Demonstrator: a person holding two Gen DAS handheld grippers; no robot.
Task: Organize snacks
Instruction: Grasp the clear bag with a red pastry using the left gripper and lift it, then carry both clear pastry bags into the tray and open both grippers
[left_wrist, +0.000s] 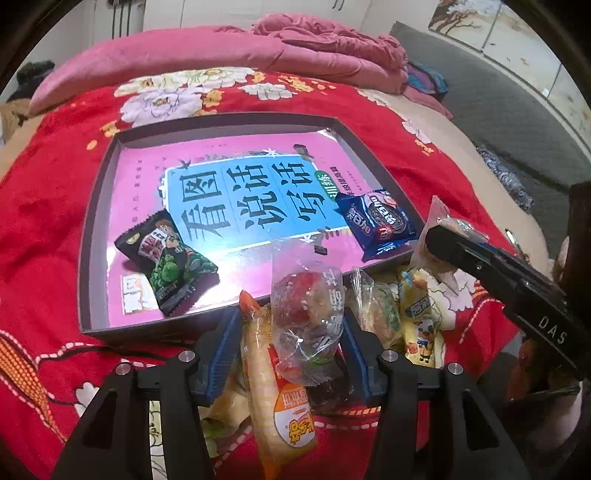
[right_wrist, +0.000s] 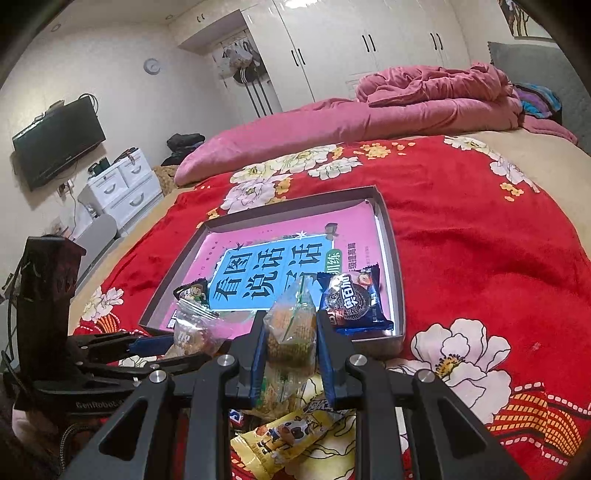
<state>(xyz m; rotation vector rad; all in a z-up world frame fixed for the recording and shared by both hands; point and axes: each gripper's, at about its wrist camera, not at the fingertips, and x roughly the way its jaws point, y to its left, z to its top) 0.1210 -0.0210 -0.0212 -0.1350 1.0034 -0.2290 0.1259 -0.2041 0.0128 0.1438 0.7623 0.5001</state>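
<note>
A shallow dark tray (left_wrist: 92, 229) with a pink and blue printed bottom lies on the red floral blanket. In it are a black and green pea packet (left_wrist: 166, 266) and a blue cookie packet (left_wrist: 380, 221). My left gripper (left_wrist: 291, 314) hangs over the tray's near edge. A clear-wrapped red snack (left_wrist: 303, 302) stands between its jaws, with a gap at the left pad. My right gripper (right_wrist: 291, 315) is shut on a clear-wrapped golden-brown snack (right_wrist: 291, 328), just short of the tray (right_wrist: 400, 332). Loose snacks lie under both grippers, among them an orange corn stick (left_wrist: 269, 391) and a yellow cartoon packet (right_wrist: 291, 435).
A pink quilt (right_wrist: 424, 96) is heaped at the far end of the bed. The blanket (right_wrist: 480, 240) spreads to the right of the tray. A wall television (right_wrist: 59, 144) and white drawers (right_wrist: 125, 184) stand beyond the bed's left edge.
</note>
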